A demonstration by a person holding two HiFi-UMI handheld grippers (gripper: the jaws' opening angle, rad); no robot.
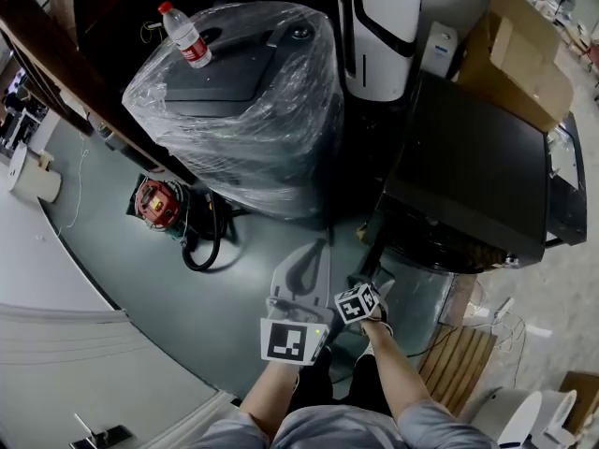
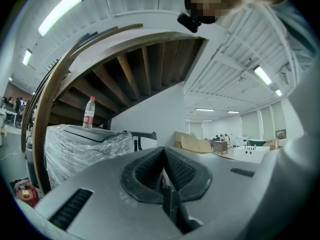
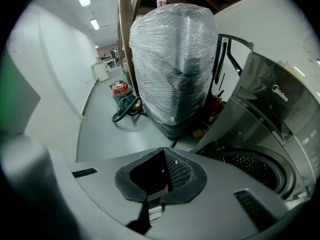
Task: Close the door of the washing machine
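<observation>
The washing machine (image 1: pixel 468 176) stands at the right with a dark top; in the right gripper view its drum opening (image 3: pixel 257 170) shows. Its grey door (image 3: pixel 227 116) hangs swung open toward me and appears in the head view as a grey panel (image 1: pixel 426 297). My right gripper (image 1: pixel 382 288) is shut and empty, close to the door's near edge; I cannot tell whether it touches. In its own view the right gripper (image 3: pixel 165 171) points toward the floor left of the door. My left gripper (image 1: pixel 314 251) is shut, empty, just left of the right one. In its own view the left gripper (image 2: pixel 164 171) tilts upward.
A plastic-wrapped appliance (image 1: pixel 243 110) with a water bottle (image 1: pixel 185 36) on top stands left of the washer. A red device with a black hose (image 1: pixel 157 202) lies on the floor. A cardboard box (image 1: pixel 515 54) sits behind the washer, a wooden pallet (image 1: pixel 459 354) beside my legs.
</observation>
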